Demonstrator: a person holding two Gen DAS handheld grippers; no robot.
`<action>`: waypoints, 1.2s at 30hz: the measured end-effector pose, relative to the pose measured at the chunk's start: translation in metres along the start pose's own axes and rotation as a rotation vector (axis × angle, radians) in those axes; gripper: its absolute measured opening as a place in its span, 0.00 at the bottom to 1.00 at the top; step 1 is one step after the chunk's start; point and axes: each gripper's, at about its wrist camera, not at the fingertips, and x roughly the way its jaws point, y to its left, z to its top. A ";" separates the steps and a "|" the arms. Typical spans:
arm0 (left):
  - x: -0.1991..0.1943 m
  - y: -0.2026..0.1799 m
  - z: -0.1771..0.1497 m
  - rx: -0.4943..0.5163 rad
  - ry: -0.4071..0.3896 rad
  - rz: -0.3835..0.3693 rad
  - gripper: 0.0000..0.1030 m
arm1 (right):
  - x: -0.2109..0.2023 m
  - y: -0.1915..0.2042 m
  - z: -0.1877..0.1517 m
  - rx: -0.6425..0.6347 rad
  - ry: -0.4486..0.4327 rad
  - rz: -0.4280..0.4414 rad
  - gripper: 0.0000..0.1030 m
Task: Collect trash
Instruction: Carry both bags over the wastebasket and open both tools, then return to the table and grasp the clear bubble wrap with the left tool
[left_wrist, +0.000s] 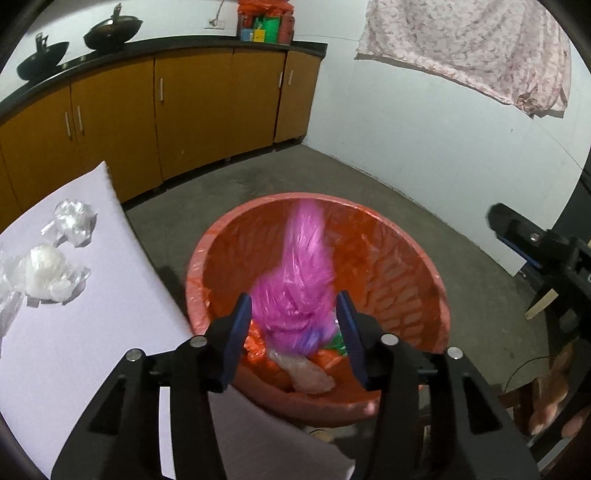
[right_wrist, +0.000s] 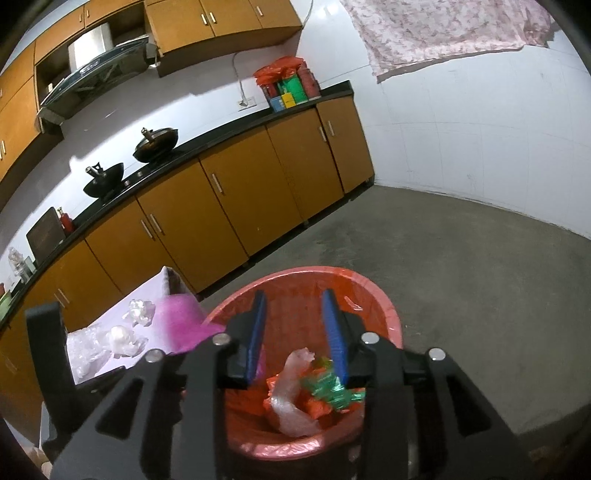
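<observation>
A red bin (left_wrist: 417, 258) with a red liner stands on the floor; it also shows in the right wrist view (right_wrist: 384, 306). My left gripper (left_wrist: 295, 310) is open above the bin, with a blurred magenta plastic bag (left_wrist: 299, 269) between its fingers; I cannot tell if the bag touches them. The bag shows as a magenta blur in the right wrist view (right_wrist: 181, 321). My right gripper (right_wrist: 295, 328) is open and empty over the bin. Inside lie a clear bag (right_wrist: 291, 398), green wrapper (right_wrist: 328, 387) and orange scraps. Two crumpled clear plastic wads (left_wrist: 74, 218) (left_wrist: 44, 269) lie on the white table (left_wrist: 92, 332).
Orange kitchen cabinets (left_wrist: 184, 99) with a black counter run along the back; two woks (left_wrist: 110, 29) sit on it. A floral cloth (left_wrist: 472, 44) hangs on the white wall. The grey concrete floor (left_wrist: 369, 184) surrounds the bin.
</observation>
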 end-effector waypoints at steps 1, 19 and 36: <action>-0.001 0.001 0.000 -0.004 -0.001 0.004 0.51 | -0.002 -0.002 -0.001 0.002 -0.003 -0.009 0.37; -0.089 0.110 -0.027 -0.160 -0.146 0.329 0.89 | 0.000 0.043 -0.020 -0.083 0.032 0.047 0.78; -0.145 0.279 -0.046 -0.515 -0.182 0.684 0.90 | 0.016 0.119 -0.045 -0.214 0.114 0.148 0.78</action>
